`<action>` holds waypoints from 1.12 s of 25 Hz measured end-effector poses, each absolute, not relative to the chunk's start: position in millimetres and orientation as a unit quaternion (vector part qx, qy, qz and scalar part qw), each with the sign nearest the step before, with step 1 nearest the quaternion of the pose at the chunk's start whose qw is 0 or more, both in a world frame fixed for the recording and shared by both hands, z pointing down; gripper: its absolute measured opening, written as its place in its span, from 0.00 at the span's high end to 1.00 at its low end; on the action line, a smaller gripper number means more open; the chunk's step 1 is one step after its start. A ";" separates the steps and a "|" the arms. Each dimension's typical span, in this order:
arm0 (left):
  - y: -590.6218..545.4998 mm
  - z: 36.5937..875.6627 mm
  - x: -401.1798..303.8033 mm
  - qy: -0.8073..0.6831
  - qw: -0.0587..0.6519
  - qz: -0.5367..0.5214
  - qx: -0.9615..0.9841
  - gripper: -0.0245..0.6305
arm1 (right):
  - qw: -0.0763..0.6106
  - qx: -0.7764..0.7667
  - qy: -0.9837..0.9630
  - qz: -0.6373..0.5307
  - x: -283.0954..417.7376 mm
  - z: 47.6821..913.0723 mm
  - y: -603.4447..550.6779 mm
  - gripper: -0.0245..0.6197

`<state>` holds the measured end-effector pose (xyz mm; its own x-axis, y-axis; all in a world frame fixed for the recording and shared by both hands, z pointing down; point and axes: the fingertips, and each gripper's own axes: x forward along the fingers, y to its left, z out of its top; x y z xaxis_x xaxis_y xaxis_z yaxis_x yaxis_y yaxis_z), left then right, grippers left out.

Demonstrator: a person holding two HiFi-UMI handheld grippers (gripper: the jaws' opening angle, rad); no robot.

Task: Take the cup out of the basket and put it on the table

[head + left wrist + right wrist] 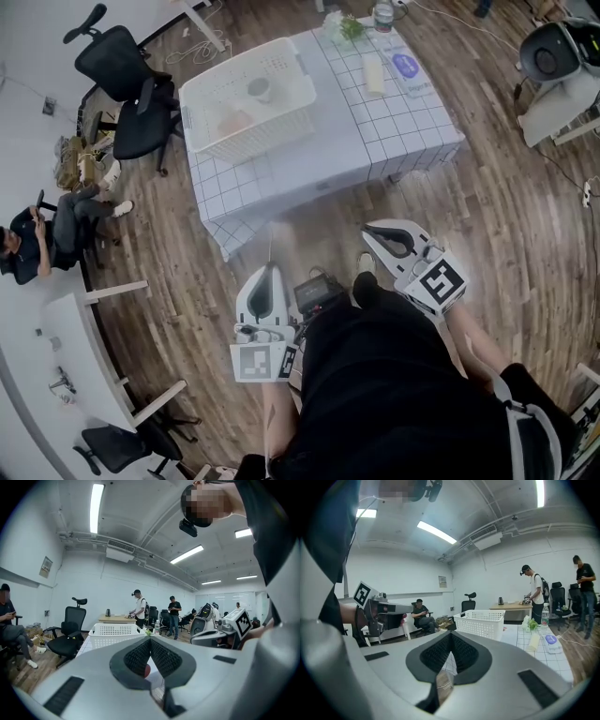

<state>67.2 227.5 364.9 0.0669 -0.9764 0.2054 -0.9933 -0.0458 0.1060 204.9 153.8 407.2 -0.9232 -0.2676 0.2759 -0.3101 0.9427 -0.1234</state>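
I am the right gripper (450,635), and my two grey jaws with black ribbed pads meet at their tips with nothing between them, pointing toward a table under a white grid-patterned cloth (520,645). On that cloth a white perforated plastic basket (480,622) stands at the left, and to its right are a clear plastic bottle (545,614), a green leafy bunch (531,624) and a pale yellow stick (534,642). Off to my left the left gripper (407,607) is held out level with its black-and-white marker cube on top, a seated person (421,616) is beyond it, and two standing people (533,592) are by a wooden desk (513,606) behind the table.
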 end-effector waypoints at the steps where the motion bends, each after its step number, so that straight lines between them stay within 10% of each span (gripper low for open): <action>1: 227.2 367.1 68.4 -0.683 0.113 0.039 0.721 0.95 | 0.137 0.144 -0.976 0.084 205.3 409.8 153.5 0.94; 28: 162.3 363.8 -28.5 -0.641 0.089 0.021 0.762 0.95 | 0.116 0.179 -0.976 0.036 91.3 383.9 107.7 0.94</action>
